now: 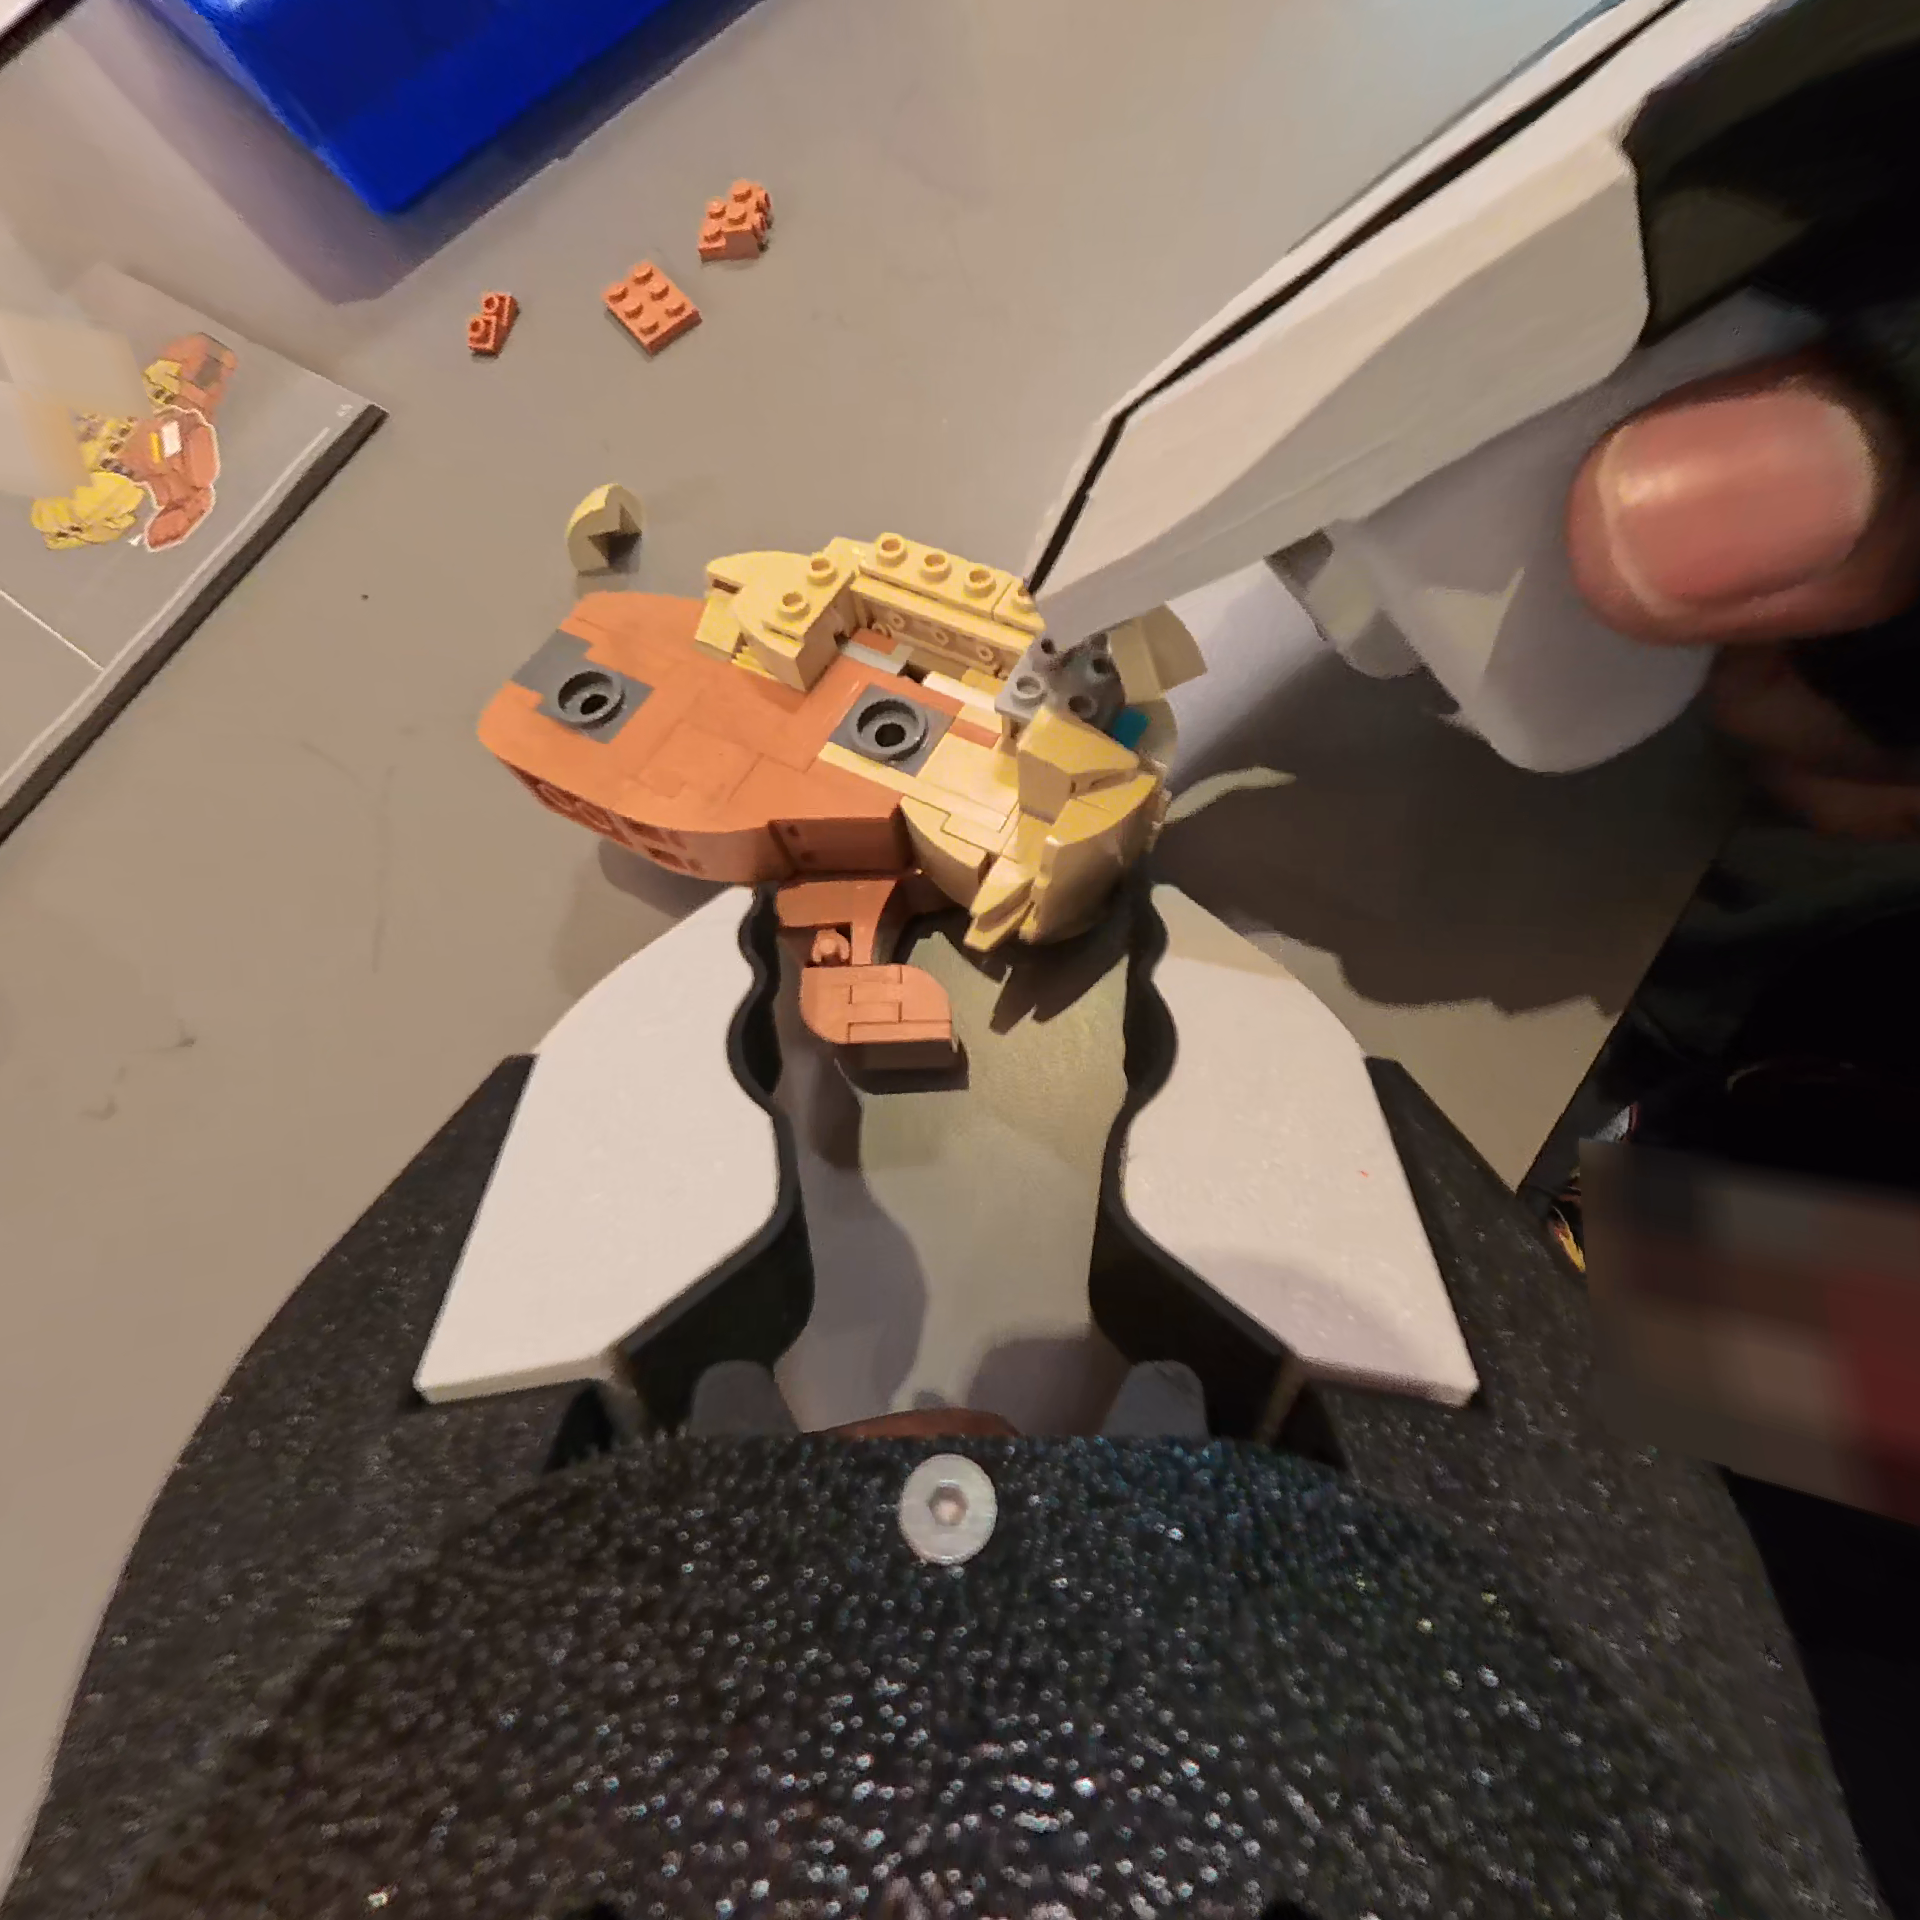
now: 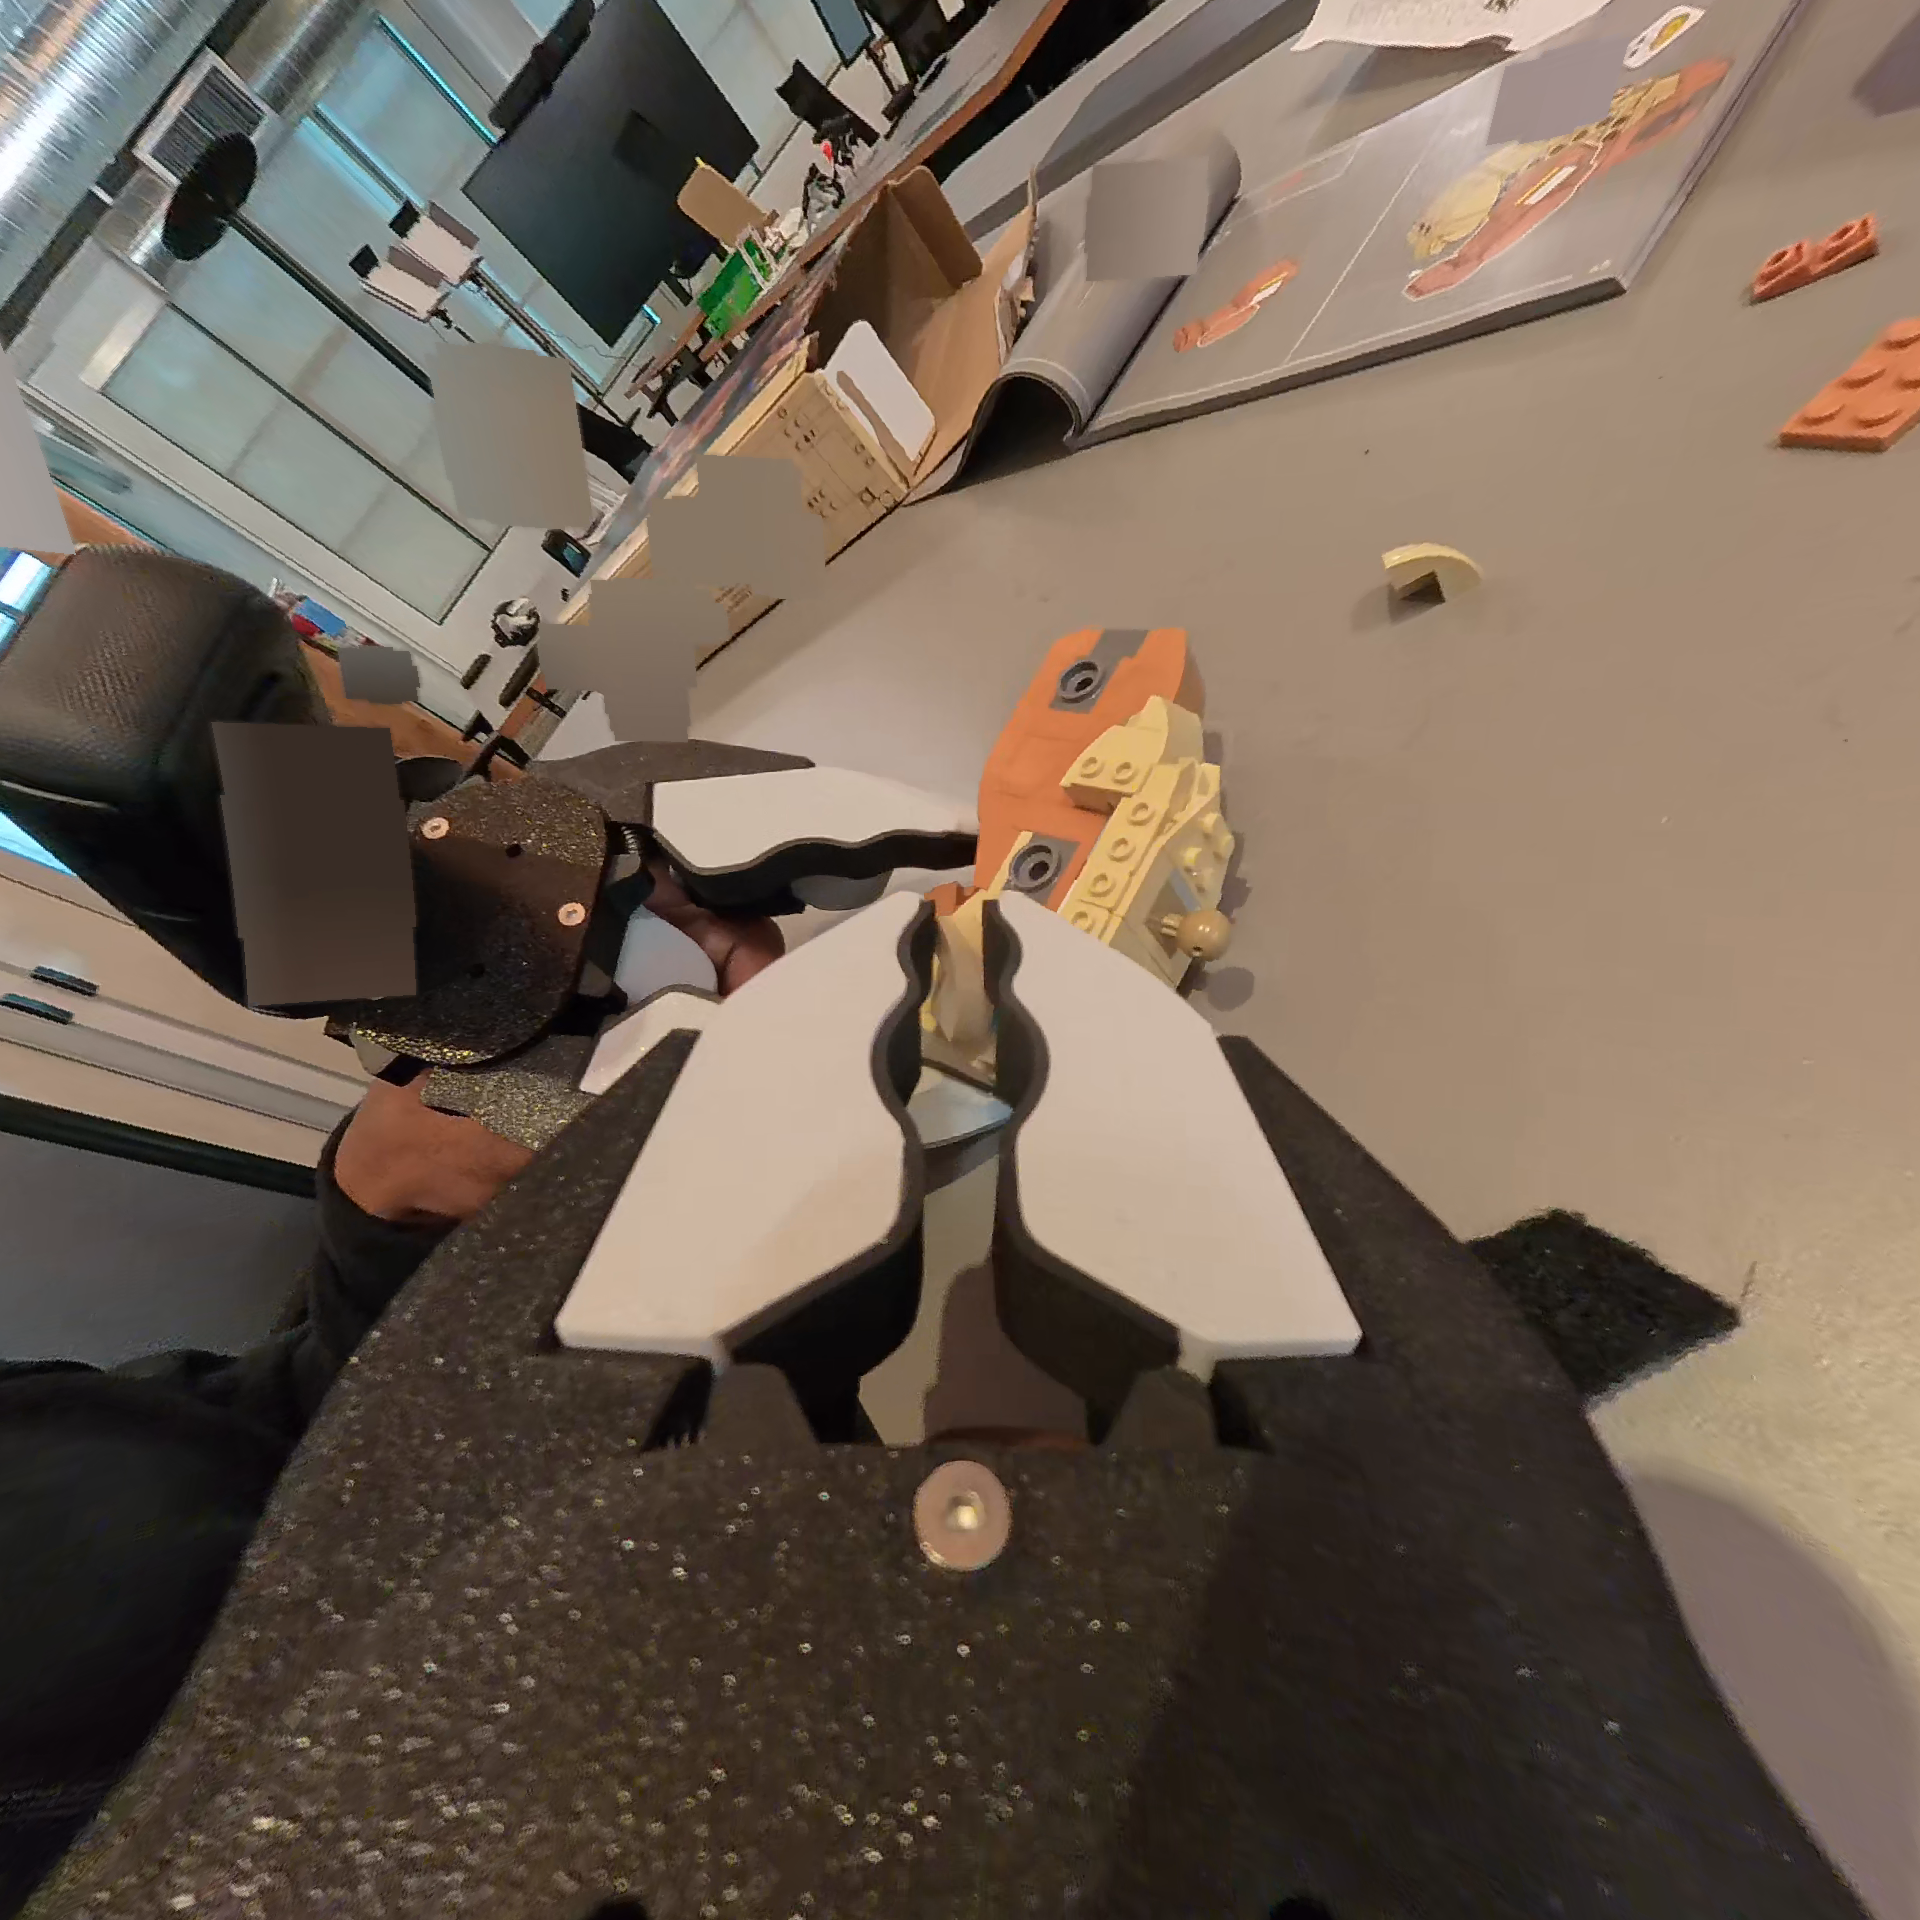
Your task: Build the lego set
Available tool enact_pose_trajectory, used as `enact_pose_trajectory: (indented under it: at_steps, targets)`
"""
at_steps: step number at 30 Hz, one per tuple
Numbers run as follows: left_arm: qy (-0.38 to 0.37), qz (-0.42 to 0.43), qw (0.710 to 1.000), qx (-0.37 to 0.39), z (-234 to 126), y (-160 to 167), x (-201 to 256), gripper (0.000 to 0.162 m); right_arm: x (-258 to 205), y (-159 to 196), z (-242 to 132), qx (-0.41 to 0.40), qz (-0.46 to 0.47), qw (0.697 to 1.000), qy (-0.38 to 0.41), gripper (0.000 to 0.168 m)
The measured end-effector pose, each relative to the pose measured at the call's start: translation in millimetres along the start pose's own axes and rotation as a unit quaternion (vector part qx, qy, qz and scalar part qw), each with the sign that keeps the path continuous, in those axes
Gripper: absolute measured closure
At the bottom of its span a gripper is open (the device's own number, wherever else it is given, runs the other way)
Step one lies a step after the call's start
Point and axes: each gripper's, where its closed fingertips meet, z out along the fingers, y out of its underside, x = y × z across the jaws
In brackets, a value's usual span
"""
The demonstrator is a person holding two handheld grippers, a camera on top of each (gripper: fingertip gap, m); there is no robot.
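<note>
A brown and tan lego model point(image 1: 707, 748) lies on its side on the grey table. My left gripper point(image 1: 951, 899) has its jaws on either side of the model's near edge, one by a brown leg point(image 1: 883, 997), the other on the tan part. It also shows in the right wrist view point(image 2: 810, 821). My right gripper point(image 2: 956, 920) comes in from the upper right point(image 1: 1049, 618), nearly shut, with its tips on a small grey studded brick point(image 1: 1060, 681) at the model's tan end. In the right wrist view the model point(image 2: 1039, 758) lies just beyond the tips.
Loose pieces lie beyond the model: a brown plate point(image 1: 651, 304), a brown slope brick point(image 1: 736, 218), a small brown piece point(image 1: 491, 322) and a tan rounded piece point(image 1: 605, 525). An open instruction booklet point(image 1: 125, 457) lies at the left, a blue bin point(image 1: 416, 83) behind. A cardboard box point(image 2: 904, 270) stands farther off. Some 6 cm of space lies between my two pairs of fingers.
</note>
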Motion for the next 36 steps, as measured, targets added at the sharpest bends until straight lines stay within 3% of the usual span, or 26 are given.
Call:
enact_pose_trajectory:
  at_steps: [7, 13, 18, 25, 28, 32, 36]
  targets:
    - [0.031, -0.028, 0.998, 0.056, -18.5, -8.8, -1.2, 0.095, 0.8, -3.8, -2.0, 0.011, 0.024, 1.0, -0.016, 0.16]
    - [0.119, -0.024, 0.976, 0.181, -44.1, -51.2, 28.1, 0.128, 0.4, -7.5, -2.4, 0.024, 0.035, 0.999, -0.015, 0.16]
    - [0.074, 0.012, 0.984, 0.16, -26.1, -48.5, 29.7, 0.129, -8.6, -8.0, -2.0, 0.032, 0.052, 0.998, -0.033, 0.16]
    - [0.042, 0.034, 0.981, 0.188, -28.3, -52.9, 26.8, 0.151, -16.7, -9.9, -4.4, 0.048, 0.061, 0.996, -0.049, 0.16]
    - [0.032, 0.047, 0.978, 0.202, -30.6, -55.6, 27.1, 0.152, -18.7, -12.0, -6.0, 0.06, 0.056, 0.995, -0.056, 0.16]
    - [0.051, 0.036, 0.973, 0.224, -36.2, -59.5, 29.0, 0.153, -22.5, -15.4, -9.4, 0.079, 0.04, 0.993, -0.072, 0.158]
    - [0.096, -0.008, 0.961, 0.259, -47.6, -65.3, 28.1, 0.153, -24.7, -21.3, -16.5, 0.099, 0.011, 0.991, -0.091, 0.145]
